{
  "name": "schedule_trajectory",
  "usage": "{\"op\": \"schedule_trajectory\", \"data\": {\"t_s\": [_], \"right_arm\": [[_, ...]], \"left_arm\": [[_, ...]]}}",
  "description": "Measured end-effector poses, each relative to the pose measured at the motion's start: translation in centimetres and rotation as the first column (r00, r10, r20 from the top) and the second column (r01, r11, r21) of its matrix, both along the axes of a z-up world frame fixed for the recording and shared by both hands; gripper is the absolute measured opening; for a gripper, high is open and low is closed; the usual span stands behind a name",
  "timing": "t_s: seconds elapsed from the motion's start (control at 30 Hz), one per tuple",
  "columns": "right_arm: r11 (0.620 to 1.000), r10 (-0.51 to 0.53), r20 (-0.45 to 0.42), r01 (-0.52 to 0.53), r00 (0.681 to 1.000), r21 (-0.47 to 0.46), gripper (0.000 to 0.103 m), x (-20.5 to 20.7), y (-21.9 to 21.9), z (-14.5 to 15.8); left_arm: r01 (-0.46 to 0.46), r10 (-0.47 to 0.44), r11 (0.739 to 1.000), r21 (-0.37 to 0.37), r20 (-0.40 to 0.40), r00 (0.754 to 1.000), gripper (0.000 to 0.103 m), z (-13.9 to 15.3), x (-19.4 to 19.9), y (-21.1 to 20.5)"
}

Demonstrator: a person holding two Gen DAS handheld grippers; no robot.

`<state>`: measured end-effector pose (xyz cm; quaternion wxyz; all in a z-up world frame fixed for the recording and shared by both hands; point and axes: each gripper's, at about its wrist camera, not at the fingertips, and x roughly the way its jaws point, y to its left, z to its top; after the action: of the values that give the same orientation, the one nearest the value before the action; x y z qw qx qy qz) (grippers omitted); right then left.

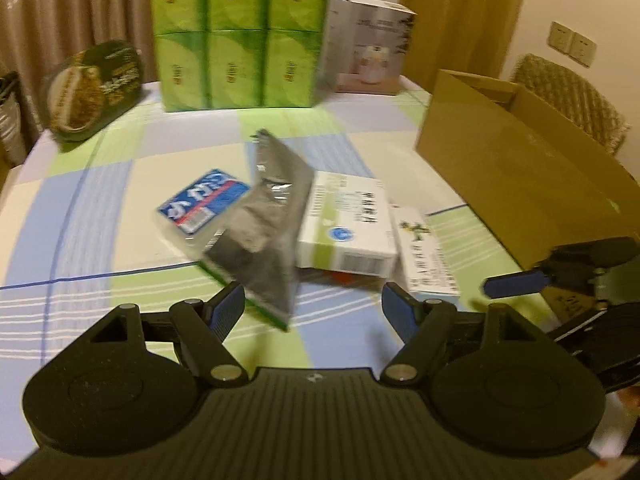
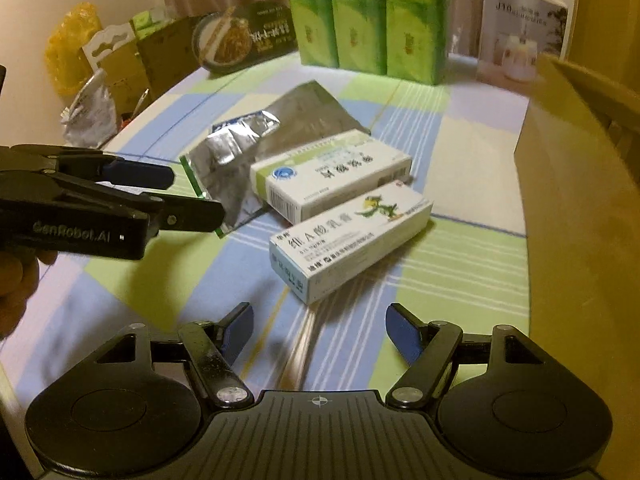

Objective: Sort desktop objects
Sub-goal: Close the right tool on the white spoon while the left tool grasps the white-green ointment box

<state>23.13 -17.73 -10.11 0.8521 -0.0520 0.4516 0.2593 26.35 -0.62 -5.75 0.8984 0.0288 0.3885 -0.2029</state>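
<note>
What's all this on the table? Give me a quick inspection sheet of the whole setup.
Surface: checked tablecloth in green, blue and cream.
Job's things: silver foil pouch, blue packet partly under it, two white medicine boxes side by side, open cardboard box.
Clutter: green tissue packs, noodle bowl, white carton.
Grippers: left tool and right tool both open, empty.
Cables: nothing seen.
Surroundings: curtains, wicker chair, wall sockets.
</note>
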Motion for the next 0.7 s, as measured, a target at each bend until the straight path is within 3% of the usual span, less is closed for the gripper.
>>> {"op": "schedule_trajectory", "data": {"t_s": [0.07,0.17,0.27,0.43,0.5,0.7], "right_arm": [[1.0,0.003,-0.006,-0.003,1.0,0.006,0.07,0.0,-0.1,-0.4],[1.0,0.005,-0.004,-0.005,1.0,0.018,0.055,0.1,-0.1,-0.8],[1.0,0.006,-0.004,-0.006,1.0,0.027,0.05,0.2,0.0,-1.2],[1.0,0.02,0.005,-0.02,1.0,0.001,0.015,0.1,0.4,-1.8],[1.0,0.018,0.001,-0.018,1.0,0.001,0.006,0.0,0.2,-1.8],[1.0,0.024,-0.004,-0.024,1.0,-0.008,0.005,-0.8,-0.4,-1.8]], "left_arm": [[0.01,-0.01,1.0,0.002,-0.005,1.0,0.072,-0.2,0.1,-0.5],[0.015,-0.015,1.0,0.014,-0.015,1.0,0.072,-0.6,0.0,-0.9],[0.011,-0.011,1.0,0.019,-0.022,1.0,0.072,-0.8,0.0,-1.1],[0.017,-0.017,1.0,0.014,-0.027,0.999,0.072,-0.8,0.0,-1.5],[0.03,-0.03,1.0,0.008,-0.028,0.999,0.072,-0.8,-0.1,-1.9],[0.108,-0.11,0.993,-0.05,-0.028,0.994,0.072,-0.5,-0.4,-3.9]]}}
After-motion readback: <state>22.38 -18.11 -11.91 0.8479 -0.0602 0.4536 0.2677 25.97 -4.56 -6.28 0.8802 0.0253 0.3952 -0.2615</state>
